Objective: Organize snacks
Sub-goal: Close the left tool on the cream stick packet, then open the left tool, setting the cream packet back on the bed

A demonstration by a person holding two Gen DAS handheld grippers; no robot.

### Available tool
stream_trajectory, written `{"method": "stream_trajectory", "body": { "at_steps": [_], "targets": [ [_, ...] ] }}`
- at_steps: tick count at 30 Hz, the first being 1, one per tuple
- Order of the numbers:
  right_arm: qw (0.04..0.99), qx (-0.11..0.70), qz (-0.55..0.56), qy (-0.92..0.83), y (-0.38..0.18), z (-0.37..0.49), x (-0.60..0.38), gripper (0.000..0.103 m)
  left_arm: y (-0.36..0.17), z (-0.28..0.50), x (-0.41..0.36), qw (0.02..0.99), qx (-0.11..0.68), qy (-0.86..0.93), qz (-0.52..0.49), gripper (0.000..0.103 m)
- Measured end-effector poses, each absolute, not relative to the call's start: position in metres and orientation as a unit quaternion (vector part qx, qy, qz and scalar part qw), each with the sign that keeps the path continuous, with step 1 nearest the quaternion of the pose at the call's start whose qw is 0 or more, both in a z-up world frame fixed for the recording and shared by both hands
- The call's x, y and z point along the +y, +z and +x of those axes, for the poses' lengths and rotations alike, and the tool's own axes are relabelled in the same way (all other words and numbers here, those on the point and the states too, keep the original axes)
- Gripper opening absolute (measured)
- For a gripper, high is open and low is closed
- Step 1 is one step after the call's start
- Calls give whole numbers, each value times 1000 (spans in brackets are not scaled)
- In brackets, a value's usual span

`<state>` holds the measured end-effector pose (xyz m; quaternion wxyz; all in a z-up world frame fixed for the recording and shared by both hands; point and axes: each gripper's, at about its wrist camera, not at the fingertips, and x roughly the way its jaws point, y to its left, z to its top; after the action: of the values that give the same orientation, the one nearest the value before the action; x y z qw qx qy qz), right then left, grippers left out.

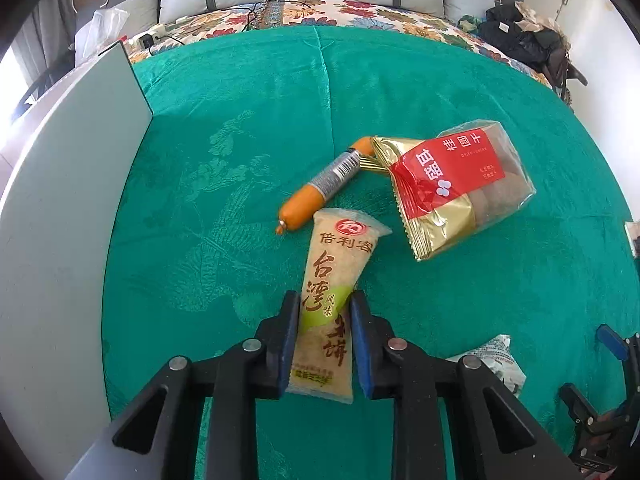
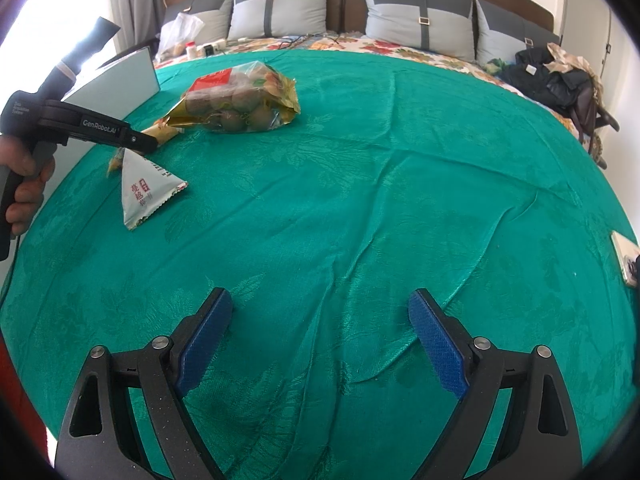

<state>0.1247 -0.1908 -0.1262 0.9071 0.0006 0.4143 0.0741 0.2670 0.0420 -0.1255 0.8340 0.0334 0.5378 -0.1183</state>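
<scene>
A green bedspread (image 2: 360, 184) covers most of the bed, its far edge meeting a floral sheet (image 1: 340, 14) below four grey pillows (image 2: 276, 4). A pale upright panel (image 1: 68, 184) walls off the left side; a dark heap of clothes (image 2: 556, 76) sits at the far right corner and a phone (image 2: 626, 258) lies at the right edge. The whole middle and right of the cloth is open, creased but bare.

The left gripper (image 1: 325, 300) is clamped on a rice cracker pack (image 1: 334, 300), its blue pads pressed against the pack's two long sides near the lower half. The pack's long axis runs away from the camera, tilting slightly left toward the far end, its sealed top end just short of one orange sausage (image 1: 320, 186). The sausage lies diagonally, its upper end touching the gold seam of one bag of dried longan (image 1: 452, 184). One white triangular packet (image 2: 146, 192) rests near the left gripper, on the near side of the group. Four snacks in all, clustered at the left.

The right gripper (image 2: 320, 336) hangs over bare cloth, fingers wide apart, holding nothing. A hand (image 2: 24, 184) grips the left tool's handle.
</scene>
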Motion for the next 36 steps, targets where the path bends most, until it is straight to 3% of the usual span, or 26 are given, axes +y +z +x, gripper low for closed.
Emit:
{"method": "stream_trajectory", "body": {
  "at_steps": [12,14,17,23,25,36],
  "targets": [
    [907,415,0,76,-128,126,-190,93,-123,144,81,838,536,-97,11,22],
    [907,415,0,76,-127,126,-190,93,-127,139,77,841,532,-98,20,31],
    [907,415,0,76,-127,126,-190,93,-131,135,73,852,514,-91,33,73],
    [907,415,0,78,-128,127,-188,93,-141,135,77,868,490,-68,33,97],
    [907,415,0,78,-129,127,-187,93,-144,135,81,873,482,-61,31,103],
    [905,417,15,87,-121,127,-184,92,-146,131,87,888,455,-64,27,103]
  ]
}}
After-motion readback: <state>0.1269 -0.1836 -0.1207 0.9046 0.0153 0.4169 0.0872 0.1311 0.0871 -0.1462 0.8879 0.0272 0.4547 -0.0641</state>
